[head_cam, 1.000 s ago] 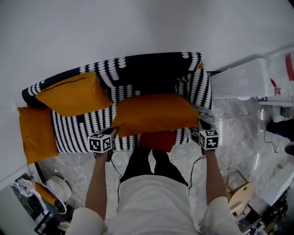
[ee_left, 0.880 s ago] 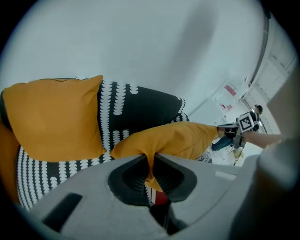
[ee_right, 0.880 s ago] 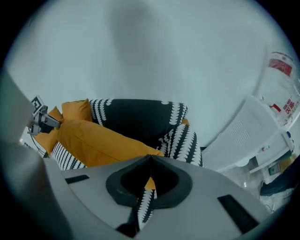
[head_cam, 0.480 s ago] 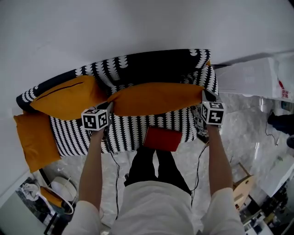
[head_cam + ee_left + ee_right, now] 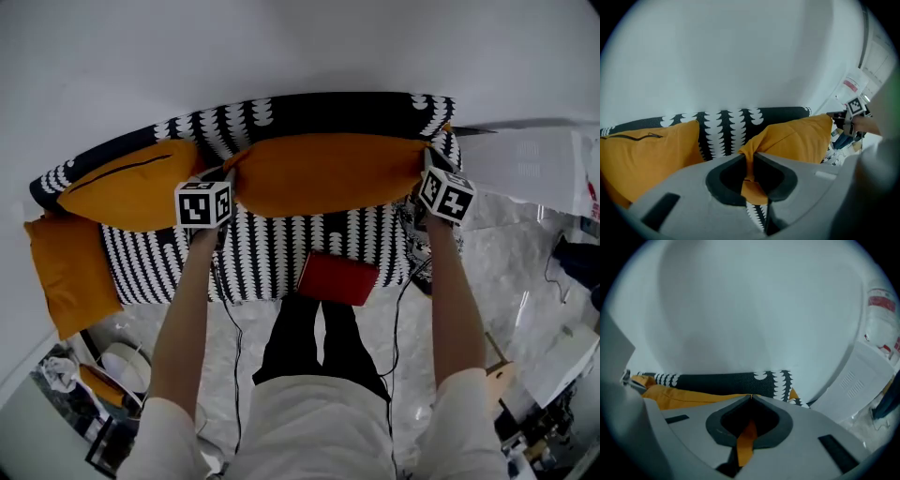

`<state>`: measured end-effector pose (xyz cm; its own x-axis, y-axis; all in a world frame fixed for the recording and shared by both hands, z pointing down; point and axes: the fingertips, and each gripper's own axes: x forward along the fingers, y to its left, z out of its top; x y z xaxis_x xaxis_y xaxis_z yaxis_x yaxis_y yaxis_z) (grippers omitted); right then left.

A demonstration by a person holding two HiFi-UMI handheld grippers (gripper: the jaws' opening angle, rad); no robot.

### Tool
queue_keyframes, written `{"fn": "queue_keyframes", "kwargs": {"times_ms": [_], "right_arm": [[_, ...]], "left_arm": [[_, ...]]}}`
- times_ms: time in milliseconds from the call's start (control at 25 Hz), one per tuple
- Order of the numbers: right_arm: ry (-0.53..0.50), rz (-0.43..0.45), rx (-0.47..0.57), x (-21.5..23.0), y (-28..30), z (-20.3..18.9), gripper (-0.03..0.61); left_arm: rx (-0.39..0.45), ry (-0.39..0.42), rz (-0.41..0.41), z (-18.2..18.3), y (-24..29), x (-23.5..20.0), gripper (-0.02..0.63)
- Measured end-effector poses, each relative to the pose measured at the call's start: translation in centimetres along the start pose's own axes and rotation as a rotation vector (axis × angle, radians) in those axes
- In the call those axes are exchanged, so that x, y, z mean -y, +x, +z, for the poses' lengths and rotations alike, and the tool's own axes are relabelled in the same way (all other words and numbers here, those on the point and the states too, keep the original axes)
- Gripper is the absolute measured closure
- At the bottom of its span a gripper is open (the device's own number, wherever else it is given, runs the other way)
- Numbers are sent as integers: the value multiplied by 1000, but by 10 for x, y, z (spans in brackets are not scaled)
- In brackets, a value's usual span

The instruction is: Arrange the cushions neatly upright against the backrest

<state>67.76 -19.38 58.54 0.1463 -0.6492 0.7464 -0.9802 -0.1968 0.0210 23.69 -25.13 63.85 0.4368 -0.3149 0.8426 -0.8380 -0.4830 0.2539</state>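
Orange cushion (image 5: pixel 328 173) in both jaws

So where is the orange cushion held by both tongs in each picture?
Head view: orange cushion, top centre.
Left gripper view: right of centre, corner pinched in left tongs.
Right gripper view: low left, edge pinched in right tongs.
Shared landmark: the black-and-white sofa backrest behind it.

A home living room: patterned sofa (image 5: pixel 309 246), orange cushions (image 5: pixel 328 173), marble floor (image 5: pixel 511 281).
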Motion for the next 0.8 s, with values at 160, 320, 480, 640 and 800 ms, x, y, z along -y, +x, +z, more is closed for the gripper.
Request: {"fn": "queue_keyframes", "kwargs": {"times_ms": [160, 320, 480, 640, 800], "right_arm": [[36, -31, -14, 7, 12, 16, 568], [22, -10, 14, 0, 15, 34, 564], [26, 22, 50, -5, 12, 51, 457], [32, 33, 76, -7, -4, 59, 457], [13, 60, 89, -10, -23, 65, 457]], "left_arm": [[-8, -19, 16, 11, 2, -2, 561], [17, -40, 71, 18, -6, -15, 492], [75, -33, 97, 29, -21, -23, 443], [114, -10, 114, 36, -40, -25, 442], [155, 6, 117, 42, -62, -16, 442]]}}
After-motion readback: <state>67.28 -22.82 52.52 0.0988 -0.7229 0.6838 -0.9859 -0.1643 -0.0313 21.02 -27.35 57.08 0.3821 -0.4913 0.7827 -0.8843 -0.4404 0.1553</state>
